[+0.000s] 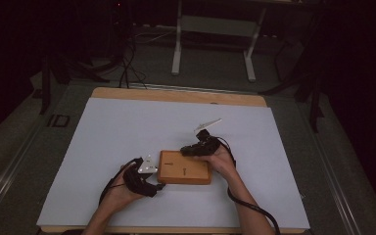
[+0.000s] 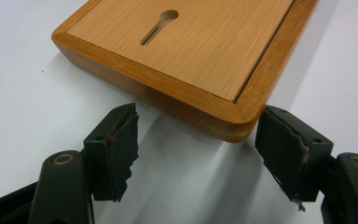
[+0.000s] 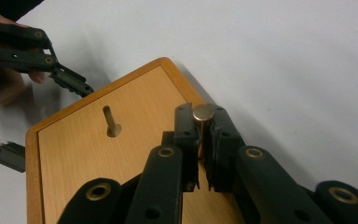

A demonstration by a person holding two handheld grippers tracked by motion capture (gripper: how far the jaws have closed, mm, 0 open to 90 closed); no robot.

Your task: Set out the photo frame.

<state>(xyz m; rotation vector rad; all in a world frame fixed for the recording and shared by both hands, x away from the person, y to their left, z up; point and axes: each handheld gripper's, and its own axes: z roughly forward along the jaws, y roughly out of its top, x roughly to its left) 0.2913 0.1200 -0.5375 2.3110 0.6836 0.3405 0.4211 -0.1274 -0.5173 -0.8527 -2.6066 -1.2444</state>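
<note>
a flat wooden box (image 1: 184, 168) with rounded corners and a keyhole slot (image 2: 159, 27) lies near the white desk's (image 1: 103, 142) front edge. the right gripper (image 3: 204, 140) pinches a brass peg (image 3: 202, 113), its lower end hidden between the fingers. the left gripper (image 2: 196, 158), fingers spread, flanks the box's corner.

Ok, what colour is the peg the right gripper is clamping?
Brass-gold; the peg shows best in the right gripper view.
</note>
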